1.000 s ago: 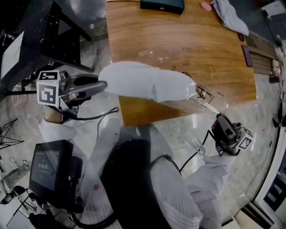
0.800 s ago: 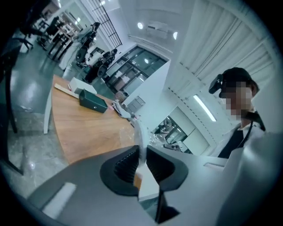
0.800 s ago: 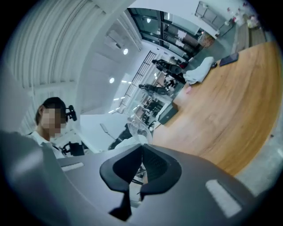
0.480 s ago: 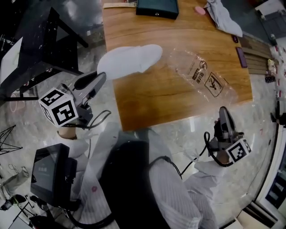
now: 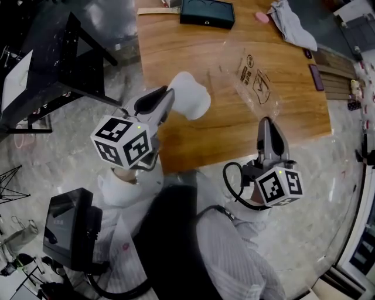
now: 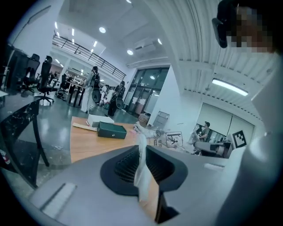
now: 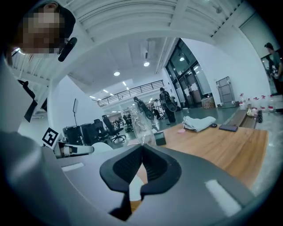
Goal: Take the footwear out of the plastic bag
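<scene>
We see the left gripper over the desk's near left corner. Its fingers are closing, with a fold of the white slipper pinched between them. The slipper sticks out from the fingertips over the wood; we cannot tell whether it touches the surface. It is outside the plastic bag and apart from it, to its left.

The right gripper stands at the desk's near edge. Its fingers are pressed together on an edge of the bag, and the clear printed film spreads from them across the right half of the desk.

Along the far edge lie a dark green box, a small pink object and a crumpled white cloth.
</scene>
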Motion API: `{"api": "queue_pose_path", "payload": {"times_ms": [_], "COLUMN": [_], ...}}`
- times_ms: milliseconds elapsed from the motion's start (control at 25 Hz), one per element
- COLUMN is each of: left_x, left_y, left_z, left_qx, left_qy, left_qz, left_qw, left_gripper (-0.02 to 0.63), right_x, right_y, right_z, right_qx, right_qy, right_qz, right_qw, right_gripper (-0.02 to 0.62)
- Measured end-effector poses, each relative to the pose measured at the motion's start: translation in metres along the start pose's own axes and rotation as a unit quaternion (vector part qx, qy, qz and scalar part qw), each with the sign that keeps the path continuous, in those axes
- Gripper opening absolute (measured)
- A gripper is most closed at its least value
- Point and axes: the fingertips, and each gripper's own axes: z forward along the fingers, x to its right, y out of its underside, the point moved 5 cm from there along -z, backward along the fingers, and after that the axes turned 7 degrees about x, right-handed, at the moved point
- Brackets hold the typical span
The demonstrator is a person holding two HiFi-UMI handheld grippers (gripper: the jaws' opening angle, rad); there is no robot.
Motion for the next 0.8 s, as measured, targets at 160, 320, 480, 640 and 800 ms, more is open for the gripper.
{"api": "queue_pose_path", "payload": {"times_ms": [160, 320, 480, 640, 800], "left_x": [0.006, 0.010, 0.012, 0.015, 0.020], "left_y": [0.004, 0.001, -0.002, -0.002, -0.001], "left_z": [0.003, 0.003, 0.005, 0.003, 0.005], "left_qx": [-0.006, -0.005, -0.002, 0.000, -0.003], "left_qy": [0.006, 0.007, 0.009, 0.013, 0.018], "left_qz": [-0.005, 0.005, 0.011, 0.010, 0.013], "left_qw": [1.0000, 1.0000, 0.9999, 0.9999, 0.9998], "left_gripper": [0.048, 0.046, 0.046, 0.046, 0.046], "right_x": [-0.011, -0.012, -0.011, -0.013, -0.013], "right_y": [0.005, 0.007, 0.008, 0.007, 0.004], "right_z": [0.000, -0.004, -0.007, -0.010, -0.013], "right_qx": [-0.008, -0.007, -0.005, 0.000, 0.008], "right_qy": [-0.009, -0.006, -0.004, -0.003, -0.001], "right_qz": [-0.011, -0.007, -0.002, -0.007, -0.008], "right_qw": [1.000, 1.000, 1.000, 1.000, 1.000], "right_gripper": [0.014, 0.014, 0.014, 0.014, 0.014]}}
